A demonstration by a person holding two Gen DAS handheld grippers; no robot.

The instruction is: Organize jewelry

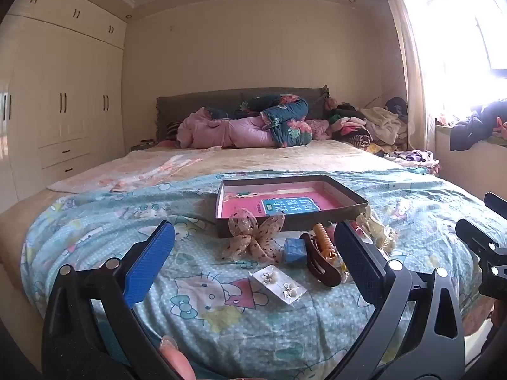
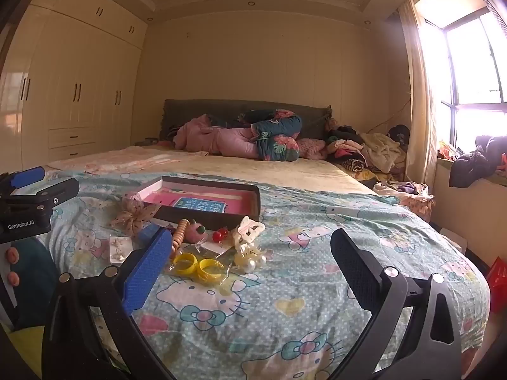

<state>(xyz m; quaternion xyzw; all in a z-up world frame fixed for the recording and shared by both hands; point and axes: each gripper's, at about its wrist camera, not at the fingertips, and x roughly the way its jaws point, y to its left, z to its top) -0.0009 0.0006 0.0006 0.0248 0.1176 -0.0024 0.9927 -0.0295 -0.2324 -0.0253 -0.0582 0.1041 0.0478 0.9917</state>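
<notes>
A home bedroom: a wide bed [image 2: 285, 171] with a padded headboard [image 2: 247, 107], rumpled quilts [image 2: 240, 139] and a cartoon-cat sheet [image 2: 317, 237], a wall of cream wardrobes [image 2: 79, 95], clothes [image 2: 364, 148] piled by the curtain [image 2: 418, 95], and a bright window [image 2: 469, 63].

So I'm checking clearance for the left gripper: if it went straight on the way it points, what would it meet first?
Most likely the earring card lying between the open fingers of the left gripper, then the beige bow clip and the box behind. Depth is unclear, so it could pass above the card.
</notes>
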